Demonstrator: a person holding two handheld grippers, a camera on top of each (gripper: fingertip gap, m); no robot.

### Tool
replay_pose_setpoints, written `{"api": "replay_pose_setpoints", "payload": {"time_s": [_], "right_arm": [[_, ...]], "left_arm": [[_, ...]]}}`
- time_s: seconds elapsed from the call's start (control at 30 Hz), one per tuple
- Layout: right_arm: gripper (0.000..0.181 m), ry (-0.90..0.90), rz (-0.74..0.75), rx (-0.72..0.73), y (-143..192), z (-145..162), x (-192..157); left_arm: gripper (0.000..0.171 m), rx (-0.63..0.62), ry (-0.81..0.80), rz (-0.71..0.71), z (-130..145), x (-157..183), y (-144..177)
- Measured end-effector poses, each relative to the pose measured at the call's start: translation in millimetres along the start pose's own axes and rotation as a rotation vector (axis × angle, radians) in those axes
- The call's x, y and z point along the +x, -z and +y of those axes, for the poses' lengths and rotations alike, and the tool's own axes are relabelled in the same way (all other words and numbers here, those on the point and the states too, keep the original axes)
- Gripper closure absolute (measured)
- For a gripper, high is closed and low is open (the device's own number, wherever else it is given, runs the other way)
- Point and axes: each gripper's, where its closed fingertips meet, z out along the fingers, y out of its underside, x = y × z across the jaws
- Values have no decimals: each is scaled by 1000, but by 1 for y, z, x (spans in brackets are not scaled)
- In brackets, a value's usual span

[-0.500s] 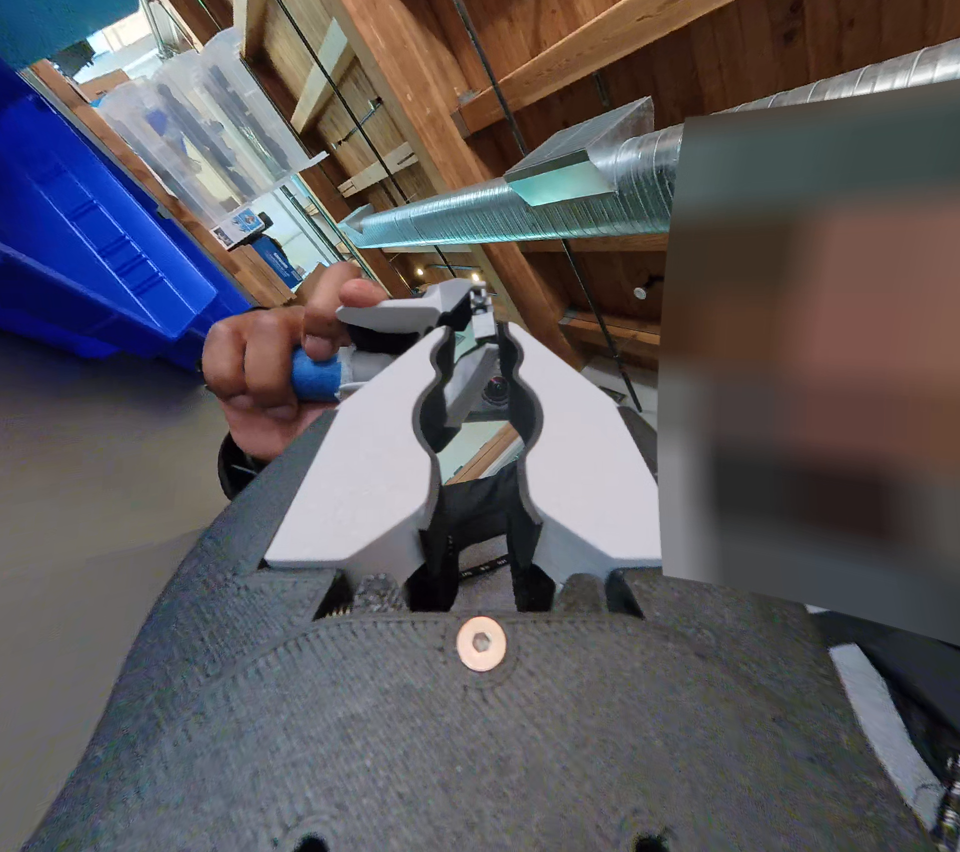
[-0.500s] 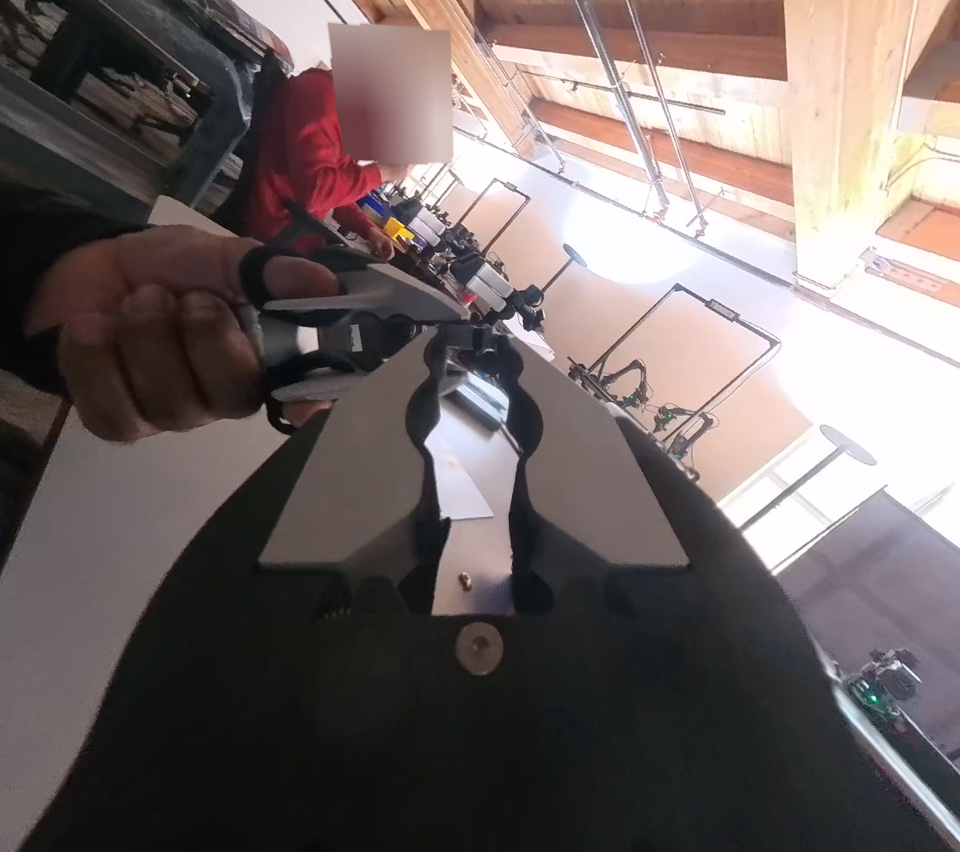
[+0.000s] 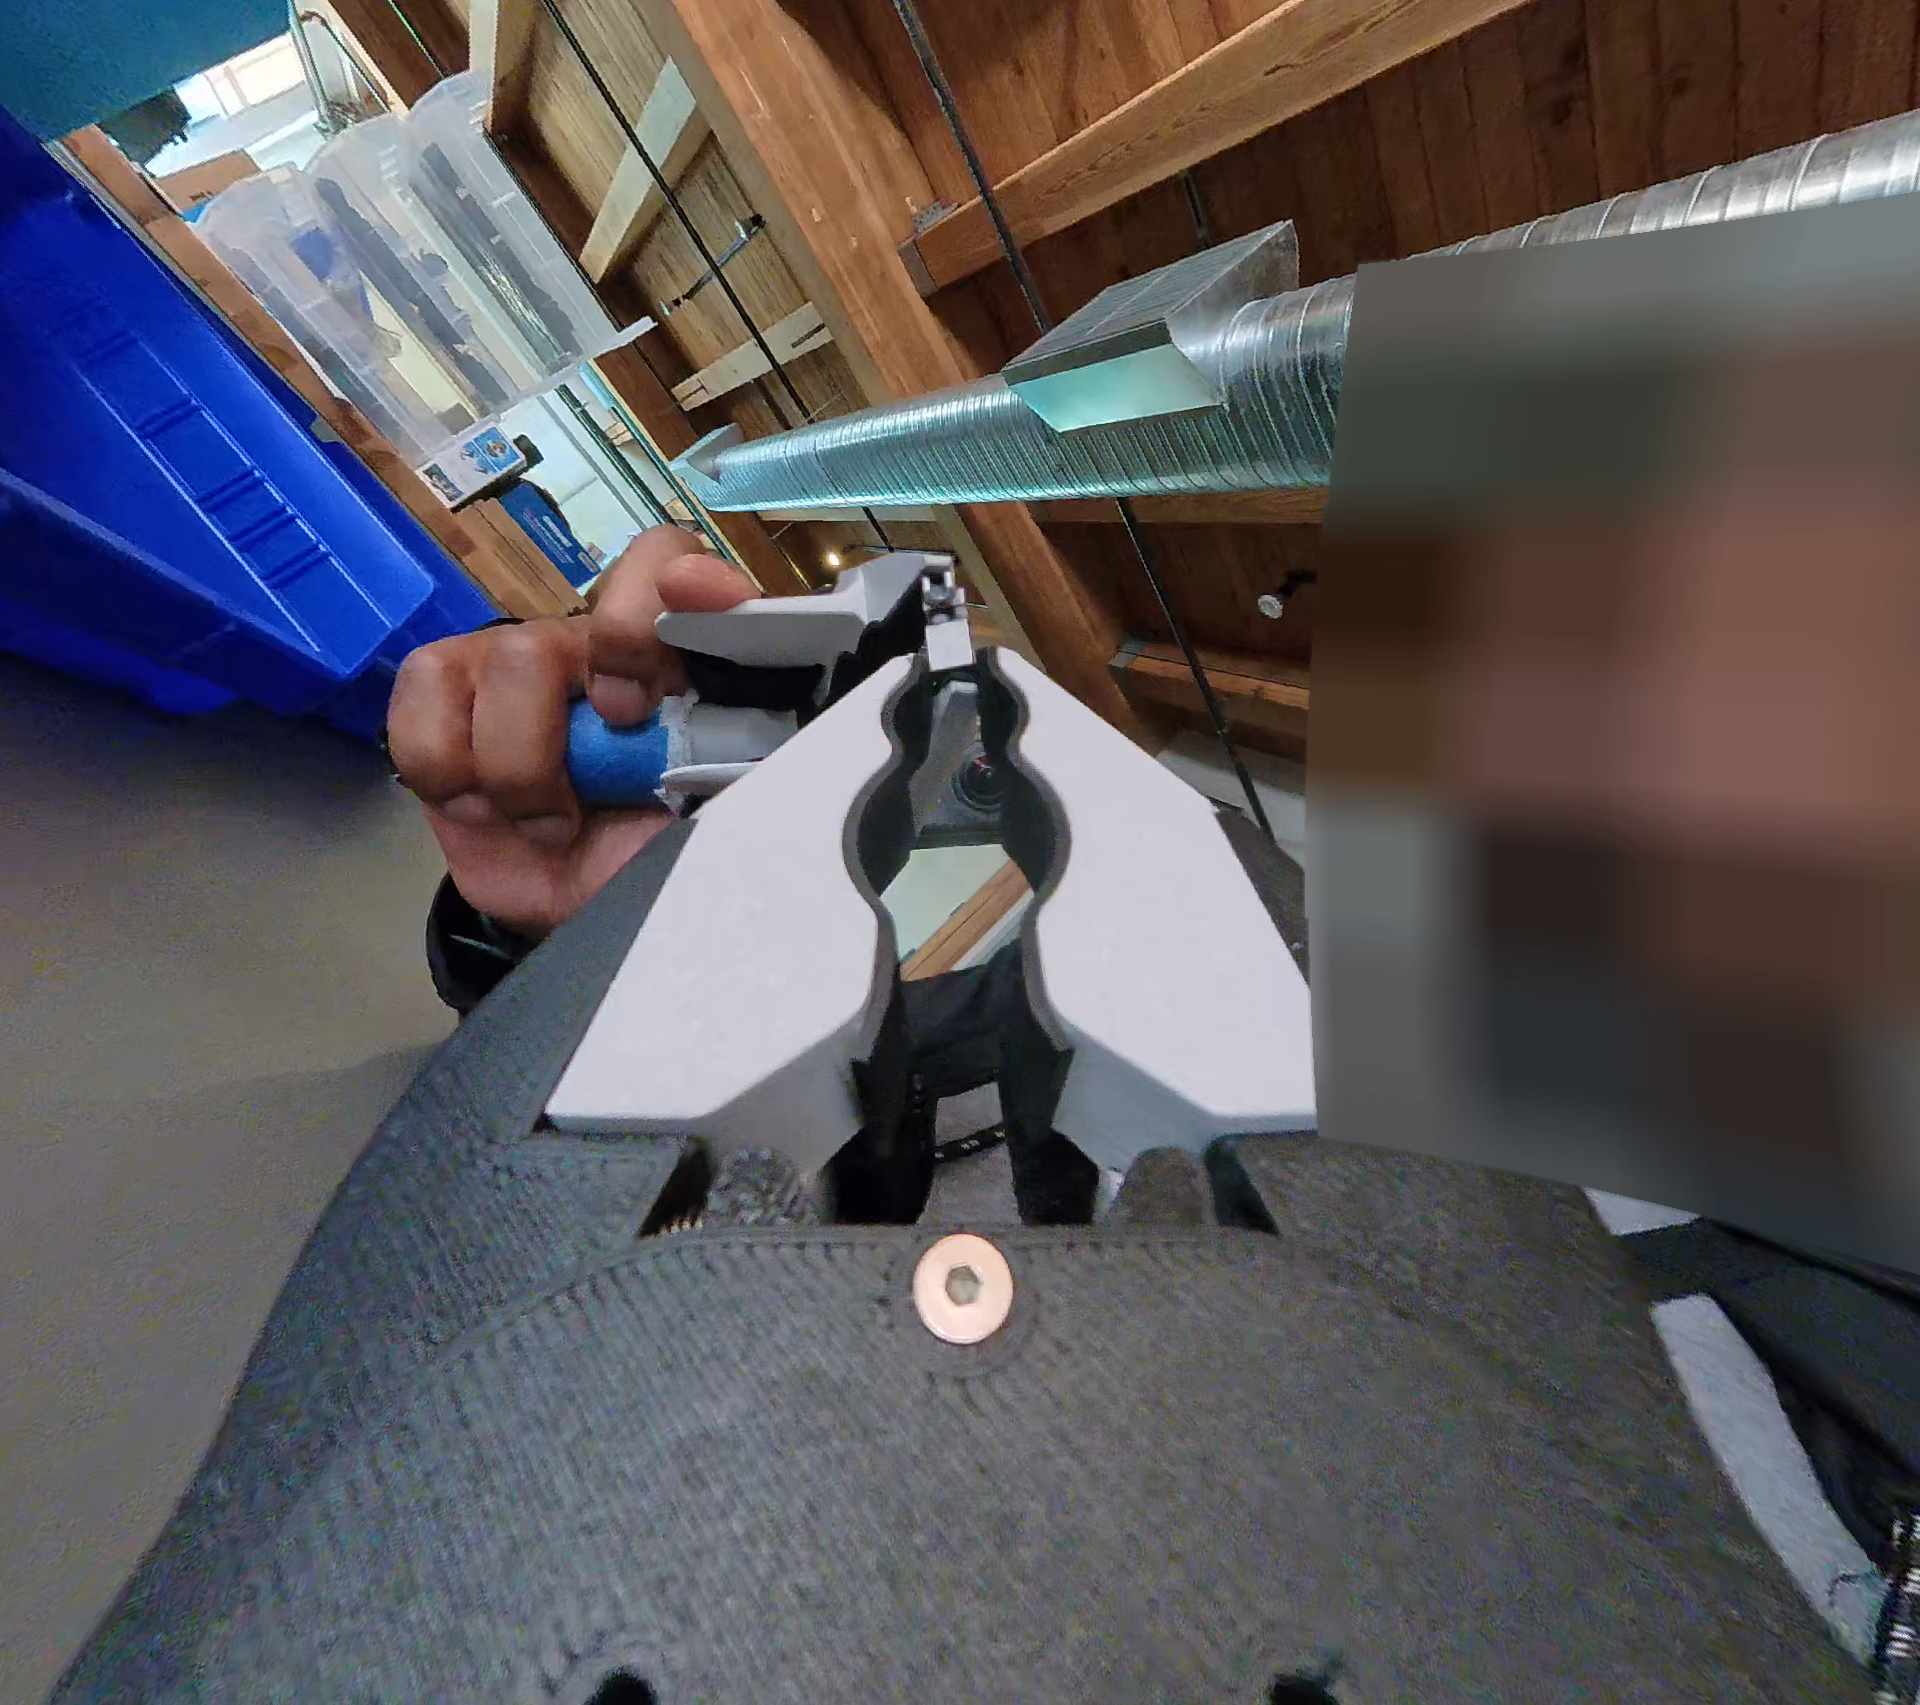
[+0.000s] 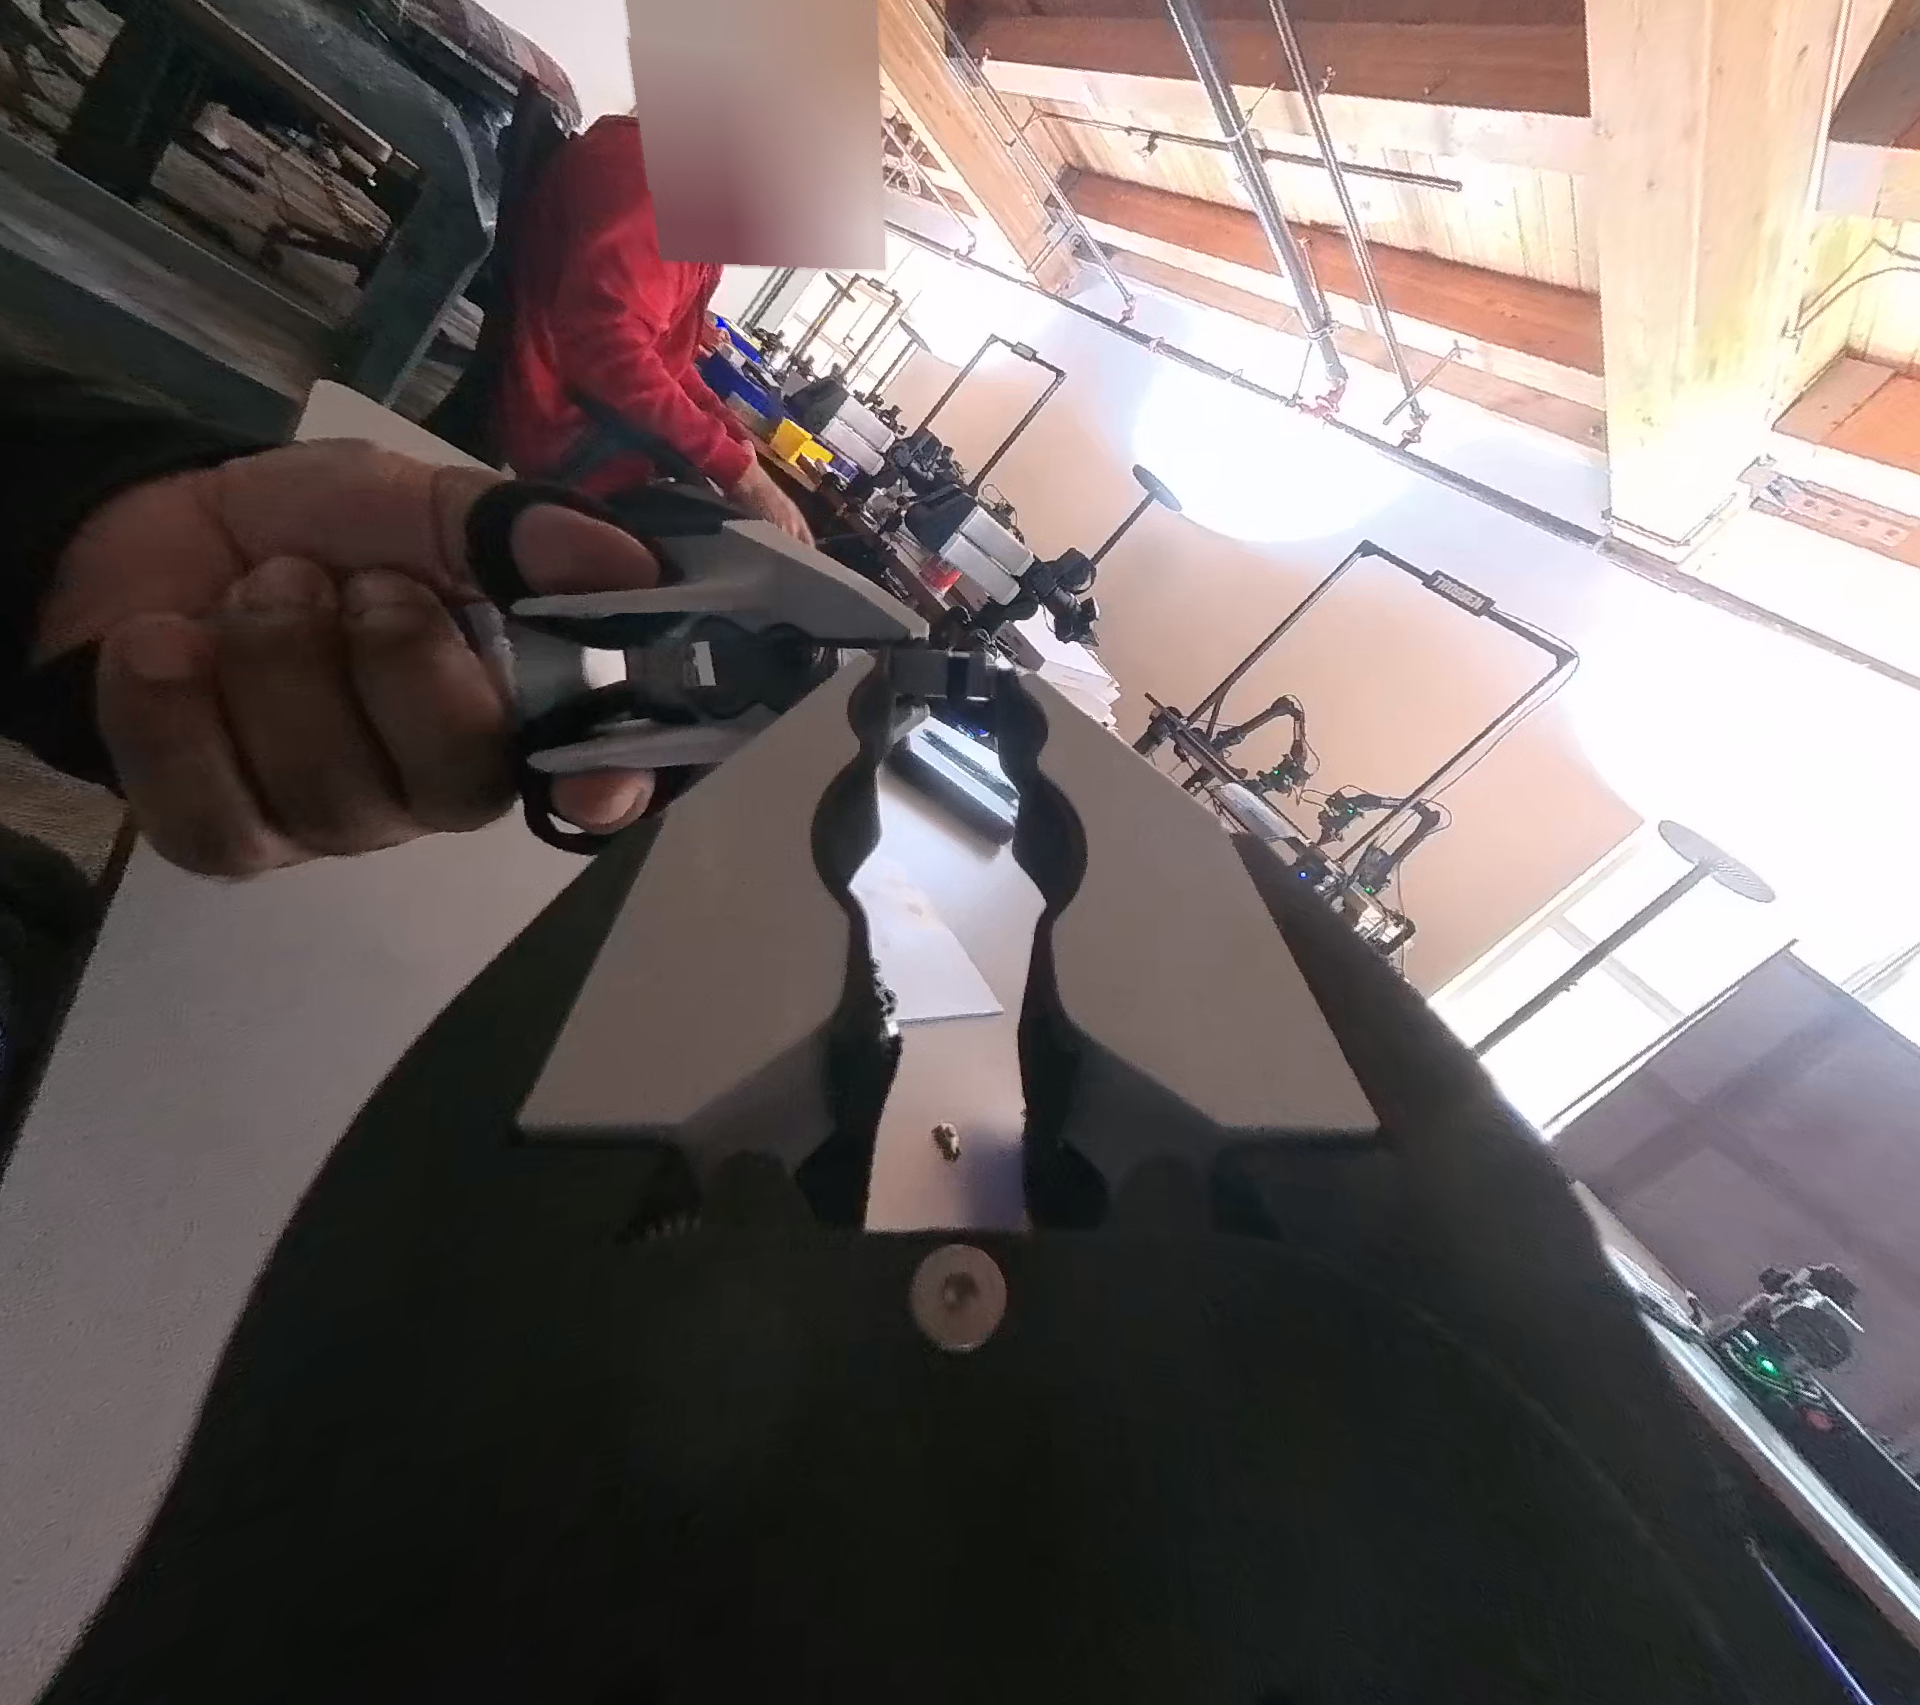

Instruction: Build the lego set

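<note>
Both grippers are raised in the air and face each other tip to tip. In the left wrist view, my left gripper (image 3: 950, 668) has its white fingers nearly closed on a small grey lego piece (image 3: 948, 639). The right gripper (image 3: 831, 616), held by a hand on a blue-taped handle, meets the same piece from the left. In the right wrist view, my right gripper (image 4: 935, 681) has a small dark lego piece (image 4: 940, 673) spanning its fingertips. The left gripper (image 4: 748, 606), held by a hand through black loops, touches that piece from the left.
Blue bins (image 3: 177, 460) and clear plastic boxes (image 3: 416, 273) stand to the left of a grey table surface (image 3: 156, 980). A metal duct (image 3: 1039, 450) and wooden beams run overhead. A person in red (image 4: 603, 336) works at a far bench. A white table (image 4: 208, 1084) lies below. The grippers are tip to tip, or close to it.
My left gripper's fingers have closed in around the small piece at the right gripper's tips. Both grippers stay raised and facing each other.
</note>
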Motion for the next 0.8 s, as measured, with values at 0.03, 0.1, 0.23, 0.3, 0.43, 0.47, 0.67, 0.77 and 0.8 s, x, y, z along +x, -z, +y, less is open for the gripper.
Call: {"api": "replay_pose_setpoints", "payload": {"time_s": [0.03, 0.1, 0.23, 0.3, 0.43, 0.47, 0.67, 0.77, 0.8], "right_arm": [[161, 3, 1, -2, 0, 1, 0], [161, 17, 11, -10, 0, 2, 0], [156, 60, 55, -30, -1, 5, 4], [155, 76, 62, -36, -1, 7, 4], [161, 122, 63, -49, -1, 8, 2], [161, 126, 64, -52, -1, 8, 2], [161, 96, 55, -35, 0, 6, 3], [162, 110, 57, -50, 0, 8, 2], [162, 117, 57, -56, 0, 9, 2]], "left_arm": [[163, 2, 0, -3, 0, -1, 0], [163, 11, 4, -11, -1, -2, 1], [163, 31, 10, -33, -3, -7, 2], [163, 37, 11, -44, -4, -8, 3], [163, 38, -2, -69, -4, -9, 3], [163, 37, -8, -77, -4, -10, 3], [163, 36, -30, -115, -3, -9, 1], [164, 51, -21, -123, -4, -11, 2], [164, 56, -18, -128, -4, -12, 2]]}}
